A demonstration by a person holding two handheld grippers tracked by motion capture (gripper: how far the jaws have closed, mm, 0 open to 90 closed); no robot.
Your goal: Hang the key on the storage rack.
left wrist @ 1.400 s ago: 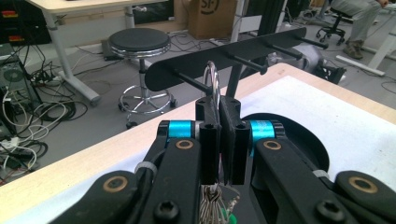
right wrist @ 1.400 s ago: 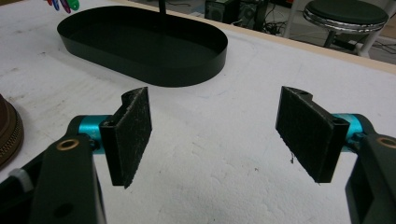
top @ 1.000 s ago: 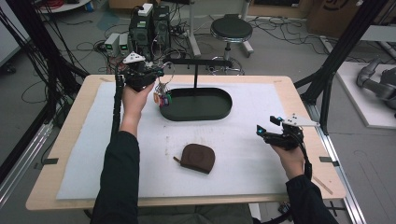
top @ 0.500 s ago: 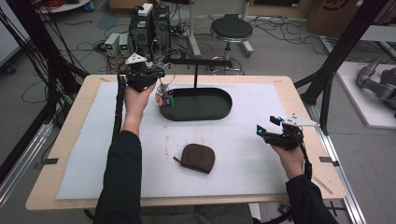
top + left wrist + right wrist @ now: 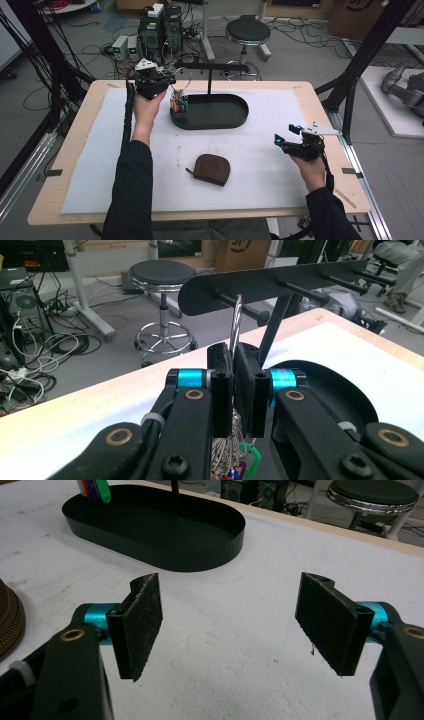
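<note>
- High view: the left gripper (image 5: 167, 80) is clenched on the thin silver wire ring (image 5: 181, 75) of a bunch of bright plastic key tags (image 5: 179, 104). The bunch hangs over the left end of the black oval metal tray (image 5: 239, 117), under the black bar with pegs (image 5: 220, 66).
- The right gripper (image 5: 286, 136) waits well apart on the white foam mat (image 5: 280, 105), near the brown zip pouch (image 5: 212, 169).
- Left gripper view: the 2 black pads (image 5: 221, 382) squeeze the wire ring (image 5: 236, 322). The ring stands almost straight up, its long way running up and down, with its top beside the nearest black peg (image 5: 240, 309). The tags (image 5: 249, 461) dangle below.
- To do this well, I think the ring's loop must slide fully over the peg tip before the left gripper lets go. Go slowly and keep the ring upright.
- Right gripper view: its pads (image 5: 142, 622) are spread wide with nothing between them, over the mat (image 5: 235, 645). The tray (image 5: 165, 532) sits ahead.
</note>
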